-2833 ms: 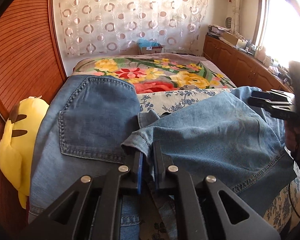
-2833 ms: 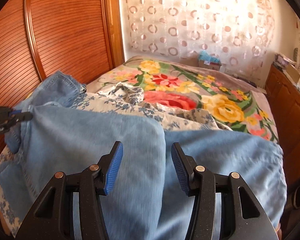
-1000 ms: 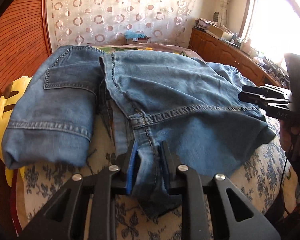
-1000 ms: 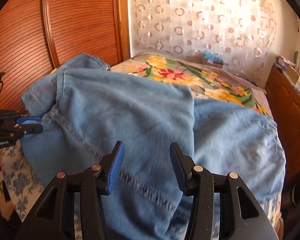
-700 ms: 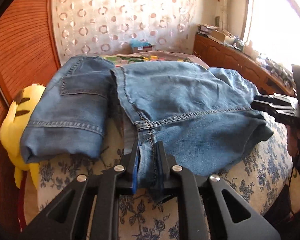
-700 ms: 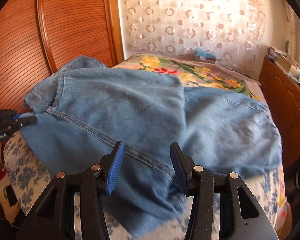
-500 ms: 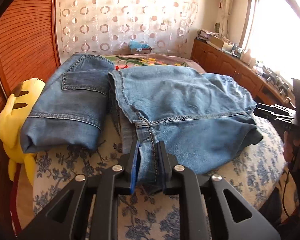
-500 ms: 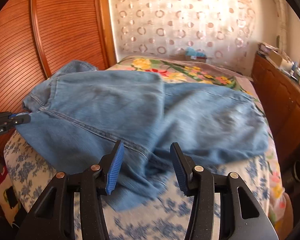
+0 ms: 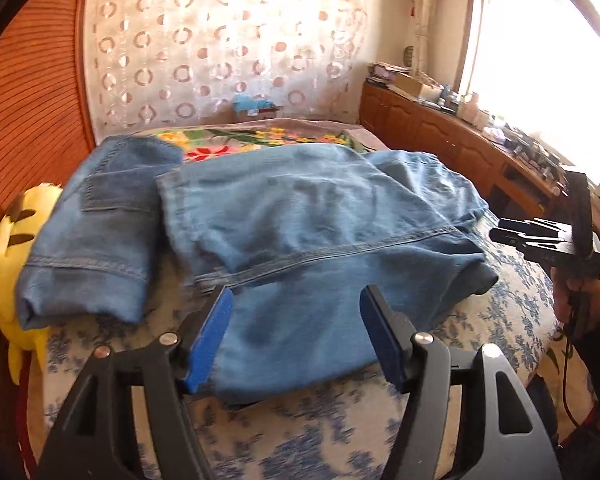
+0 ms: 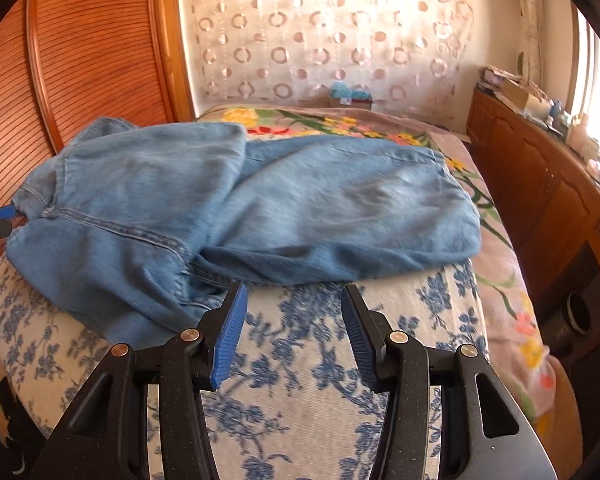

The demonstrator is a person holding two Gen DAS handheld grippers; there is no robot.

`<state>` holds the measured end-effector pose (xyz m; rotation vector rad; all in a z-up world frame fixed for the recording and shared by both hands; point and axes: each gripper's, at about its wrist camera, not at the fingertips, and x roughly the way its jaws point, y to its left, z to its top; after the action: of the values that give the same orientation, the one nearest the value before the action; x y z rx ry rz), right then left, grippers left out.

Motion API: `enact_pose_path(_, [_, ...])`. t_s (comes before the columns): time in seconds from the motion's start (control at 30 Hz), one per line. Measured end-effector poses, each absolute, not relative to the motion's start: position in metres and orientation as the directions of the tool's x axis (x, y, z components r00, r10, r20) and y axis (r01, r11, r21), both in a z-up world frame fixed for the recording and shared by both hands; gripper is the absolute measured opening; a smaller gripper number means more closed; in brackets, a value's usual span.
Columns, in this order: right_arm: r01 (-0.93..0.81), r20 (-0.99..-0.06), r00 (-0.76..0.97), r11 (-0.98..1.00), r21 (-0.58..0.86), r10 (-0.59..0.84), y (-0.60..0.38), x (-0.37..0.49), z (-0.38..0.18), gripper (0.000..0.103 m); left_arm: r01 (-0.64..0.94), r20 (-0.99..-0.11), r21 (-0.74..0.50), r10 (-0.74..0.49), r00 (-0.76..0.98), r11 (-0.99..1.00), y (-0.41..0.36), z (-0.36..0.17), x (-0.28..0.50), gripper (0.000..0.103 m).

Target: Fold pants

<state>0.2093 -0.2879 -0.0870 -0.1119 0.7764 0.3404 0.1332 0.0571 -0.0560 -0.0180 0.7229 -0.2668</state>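
Light blue jeans [image 9: 308,232] lie folded over on the bed, their near edge by the bed's front edge. They also show in the right wrist view [image 10: 204,208]. My left gripper [image 9: 296,332] is open, its blue pads either side of the jeans' near edge, gripping nothing. My right gripper [image 10: 292,332] is open and empty above the floral sheet, just in front of the jeans. The right gripper also appears at the right of the left wrist view [image 9: 540,236].
A second folded pair of darker jeans [image 9: 100,232] lies to the left, next to a yellow plush toy [image 9: 8,256]. The bed has a blue floral sheet [image 10: 312,400] and a flowered blanket [image 10: 340,124]. A wooden cabinet [image 10: 540,168] runs along the right.
My left gripper has opened and let go of the jeans' edge. Both grippers have drawn back toward the bed's front edge, and the jeans now lie flat on the bed.
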Motion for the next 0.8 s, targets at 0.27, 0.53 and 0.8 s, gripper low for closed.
enact_pose_path(0.27, [-0.306, -0.71, 0.664, 0.952, 0.031, 0.236, -0.307, 0.204, -0.095, 0.05, 0.373, -0.658, -0.11, -0.349, 0.668, 0.921, -0.021, -0.064, 0.153, 0.066])
enact_pose_path(0.53, [-0.273, -0.71, 0.667, 0.961, 0.045, 0.223, -0.329, 0.192, -0.098, 0.05, 0.479, -0.689, -0.117, -0.418, 0.592, 0.87, -0.092, -0.076, 0.166, 0.066])
enact_pose_path(0.8, [-0.264, -0.714, 0.663, 0.963, 0.058, 0.225, -0.333, 0.197, -0.104, 0.05, 0.526, -0.721, -0.08, -0.413, 0.556, 0.847, -0.132, -0.088, 0.173, 0.066])
